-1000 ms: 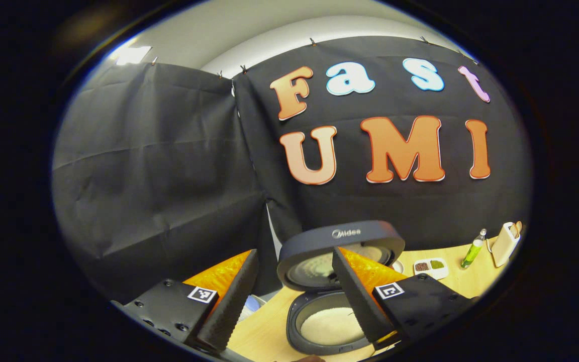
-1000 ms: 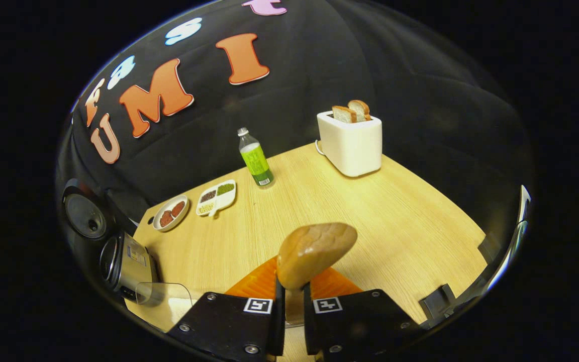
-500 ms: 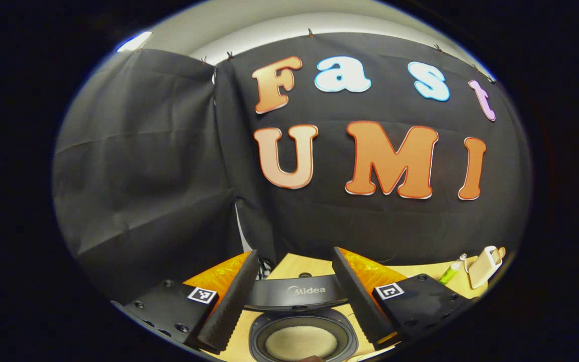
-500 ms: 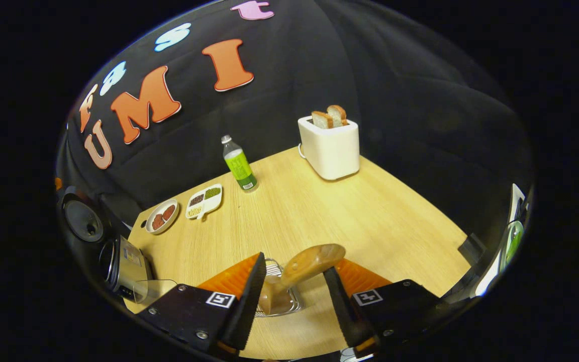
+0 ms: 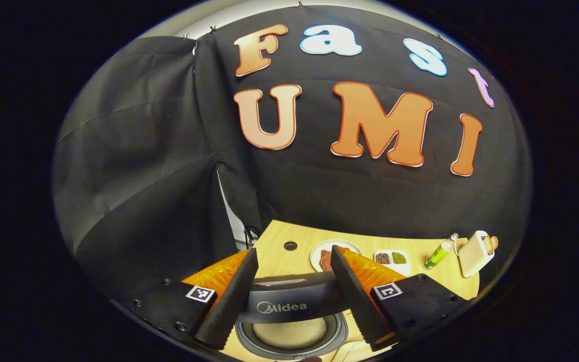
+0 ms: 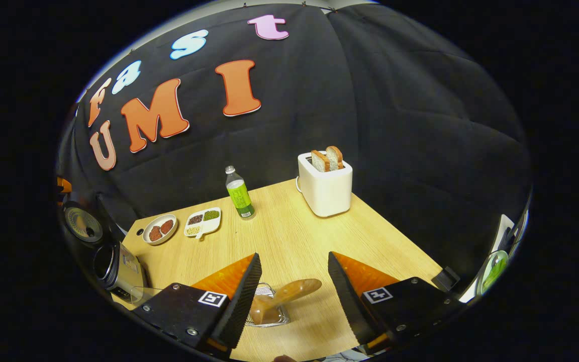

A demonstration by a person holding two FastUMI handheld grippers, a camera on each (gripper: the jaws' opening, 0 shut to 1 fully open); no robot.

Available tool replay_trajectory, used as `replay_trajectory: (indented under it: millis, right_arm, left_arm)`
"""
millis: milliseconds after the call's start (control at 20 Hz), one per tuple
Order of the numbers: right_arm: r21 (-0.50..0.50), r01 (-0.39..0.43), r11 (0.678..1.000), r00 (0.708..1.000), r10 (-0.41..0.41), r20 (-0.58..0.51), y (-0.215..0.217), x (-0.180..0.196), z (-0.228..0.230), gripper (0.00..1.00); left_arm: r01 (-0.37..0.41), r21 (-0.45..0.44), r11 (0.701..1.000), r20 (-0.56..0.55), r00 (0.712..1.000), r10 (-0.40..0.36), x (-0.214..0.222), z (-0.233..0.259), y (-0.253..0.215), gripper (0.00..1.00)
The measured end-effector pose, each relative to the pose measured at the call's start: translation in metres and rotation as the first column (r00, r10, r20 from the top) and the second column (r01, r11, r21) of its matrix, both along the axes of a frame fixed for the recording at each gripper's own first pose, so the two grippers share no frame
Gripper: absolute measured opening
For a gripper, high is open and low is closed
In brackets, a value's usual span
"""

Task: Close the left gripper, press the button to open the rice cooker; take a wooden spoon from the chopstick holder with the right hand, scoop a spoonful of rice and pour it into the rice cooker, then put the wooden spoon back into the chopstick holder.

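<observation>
Left gripper (image 5: 293, 259) hangs above the dark grey rice cooker (image 5: 289, 329), fingers spread wide, gripping nothing; between them the cooker's raised dark lid (image 5: 292, 301) stands open, and below it the round inner pot with pale rice (image 5: 289, 333) shows. Farther back in the left gripper view, on the light wooden table (image 5: 269, 251): a round white plate with reddish-brown food (image 5: 322, 254), a white divided dish with dark and green grains (image 5: 392, 259), a clear bottle with green label (image 5: 438, 254), and a white toaster with bread slices (image 5: 475, 246) at the far right. Right gripper (image 6: 294, 261) also stands spread apart, empty, over the table's near edge. Between its fingers and below them, the brown wooden spoon (image 6: 292, 292) leans with its bowl up and to the right, its lower end inside the clear, wire-like chopstick holder (image 6: 268, 314); spoon touches neither finger. In the right gripper view the toaster (image 6: 324, 186) sits at the table's back, with the green-label bottle (image 6: 239, 193) to its left, then the divided dish (image 6: 203, 222) and the round plate (image 6: 159, 230) side by side. Rice cooker (image 6: 116, 266) is at the far left edge, with its lid up (image 6: 82, 223). A clear container (image 6: 143, 294) lies just beside the cooker, contents not discernible.
</observation>
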State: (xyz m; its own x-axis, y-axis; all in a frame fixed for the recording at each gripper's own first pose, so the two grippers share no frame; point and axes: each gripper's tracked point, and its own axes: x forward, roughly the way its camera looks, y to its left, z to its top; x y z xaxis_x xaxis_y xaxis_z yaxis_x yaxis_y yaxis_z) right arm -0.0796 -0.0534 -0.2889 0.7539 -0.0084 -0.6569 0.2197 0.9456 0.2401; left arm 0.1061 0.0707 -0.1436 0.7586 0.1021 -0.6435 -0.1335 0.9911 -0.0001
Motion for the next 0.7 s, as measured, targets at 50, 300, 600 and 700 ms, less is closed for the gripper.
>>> replay_trajectory:
  millis: [50,300,600,700]
  right_arm:
    - [-0.001,-0.010,1.000,1.000,0.010,0.005,0.002,0.002,0.004,0.84]
    - [-0.011,-0.052,0.999,0.998,0.052,0.038,0.015,0.017,0.018,0.85]
    - [-0.022,-0.091,0.996,0.994,0.093,0.058,0.029,0.024,0.028,0.85]
    - [-0.019,-0.103,0.994,0.993,0.104,0.062,0.035,0.023,0.029,0.85]
  left_arm:
    - [0.000,-0.029,1.000,-0.051,0.999,-0.001,-0.013,-0.011,-0.005,0.93]
    - [-0.053,-0.124,0.991,-0.383,0.924,0.001,-0.093,-0.073,-0.020,0.93]
    - [-0.099,-0.113,0.989,-0.589,0.808,0.014,-0.127,-0.122,-0.024,0.82]
    - [-0.121,-0.105,0.987,-0.632,0.775,0.028,-0.136,-0.136,-0.025,0.82]
